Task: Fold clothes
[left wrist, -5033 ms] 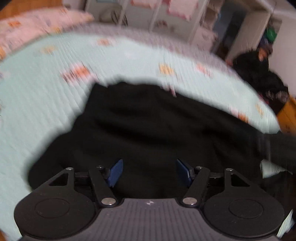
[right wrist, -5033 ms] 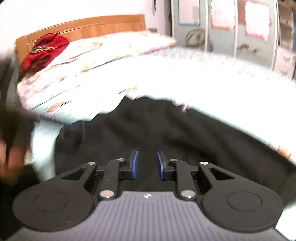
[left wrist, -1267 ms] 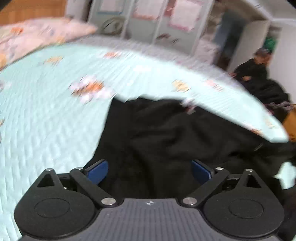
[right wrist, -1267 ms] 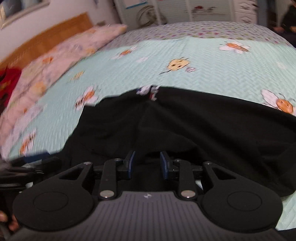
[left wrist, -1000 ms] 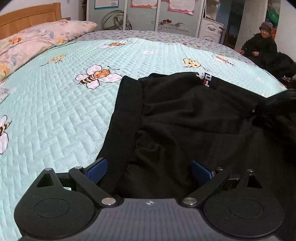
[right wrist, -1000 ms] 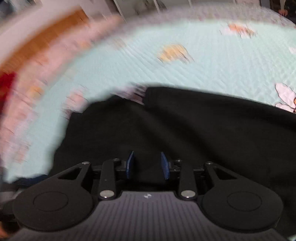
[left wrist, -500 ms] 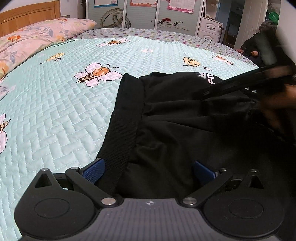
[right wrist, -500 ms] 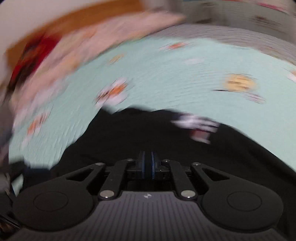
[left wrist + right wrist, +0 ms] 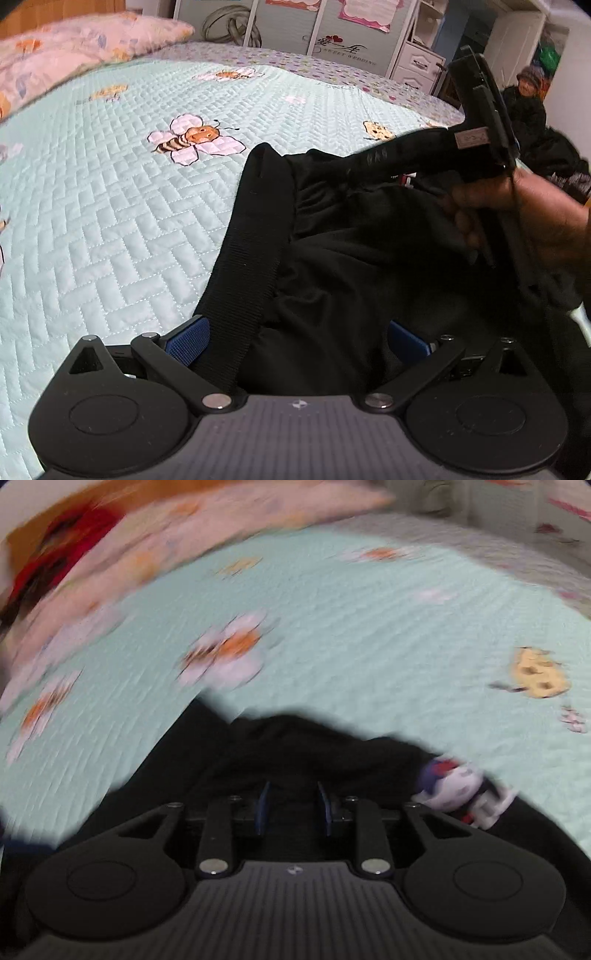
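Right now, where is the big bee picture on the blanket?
In the left wrist view, the bee picture sits on the green quilt, upper left of centre, just left of the black garment's top corner.

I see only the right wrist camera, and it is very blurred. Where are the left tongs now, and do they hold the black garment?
Observer: No. The left tongs are wide open over the black garment. Its ribbed band passes between the pads, unpressed.
Operator: Where is the right hand?
Observer: The right hand is above the garment's right side. The right tongs are opening; I cannot tell if cloth is between them.
Operator: Is anybody near?
Observer: A person is beyond the bed, at the far right.
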`<state>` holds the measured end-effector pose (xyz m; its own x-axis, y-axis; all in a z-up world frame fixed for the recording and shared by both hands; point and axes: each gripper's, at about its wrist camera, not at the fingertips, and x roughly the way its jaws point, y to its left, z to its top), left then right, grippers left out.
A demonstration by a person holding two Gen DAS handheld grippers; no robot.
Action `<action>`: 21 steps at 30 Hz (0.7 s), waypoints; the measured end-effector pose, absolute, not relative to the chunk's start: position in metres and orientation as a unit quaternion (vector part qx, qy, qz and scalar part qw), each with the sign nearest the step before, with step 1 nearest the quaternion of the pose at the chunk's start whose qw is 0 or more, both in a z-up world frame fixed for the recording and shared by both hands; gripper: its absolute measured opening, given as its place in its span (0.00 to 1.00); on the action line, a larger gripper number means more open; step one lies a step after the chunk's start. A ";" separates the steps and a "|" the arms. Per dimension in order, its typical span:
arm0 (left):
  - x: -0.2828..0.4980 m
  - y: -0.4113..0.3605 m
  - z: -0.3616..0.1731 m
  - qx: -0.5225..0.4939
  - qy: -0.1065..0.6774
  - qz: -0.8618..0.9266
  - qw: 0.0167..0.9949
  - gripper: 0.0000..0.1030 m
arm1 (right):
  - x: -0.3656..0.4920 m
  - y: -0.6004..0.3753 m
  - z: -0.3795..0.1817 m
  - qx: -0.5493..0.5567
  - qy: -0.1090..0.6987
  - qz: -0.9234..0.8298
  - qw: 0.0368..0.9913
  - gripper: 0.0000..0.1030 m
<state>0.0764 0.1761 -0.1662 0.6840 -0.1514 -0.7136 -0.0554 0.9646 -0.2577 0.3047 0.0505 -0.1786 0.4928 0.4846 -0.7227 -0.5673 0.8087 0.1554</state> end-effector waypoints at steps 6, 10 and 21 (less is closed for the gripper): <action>0.066 0.194 -0.142 -0.177 0.360 -0.081 0.912 0.88 | 0.250 0.028 -0.152 0.022 0.398 0.329 0.856 0.30; 0.073 0.178 -0.161 -0.113 0.405 -0.089 0.903 0.88 | 0.168 0.007 -0.152 -0.013 0.435 0.361 0.824 0.32; 0.042 0.203 -0.142 -0.115 0.399 -0.044 0.909 0.84 | -0.008 -0.113 -0.150 -0.071 0.484 0.267 0.830 0.34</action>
<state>0.0419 0.2026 -0.1422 0.6782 -0.1713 -0.7146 -0.0121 0.9697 -0.2439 -0.0078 -0.1127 -0.1505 0.3893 0.3746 -0.8415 -0.5117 0.8476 0.1406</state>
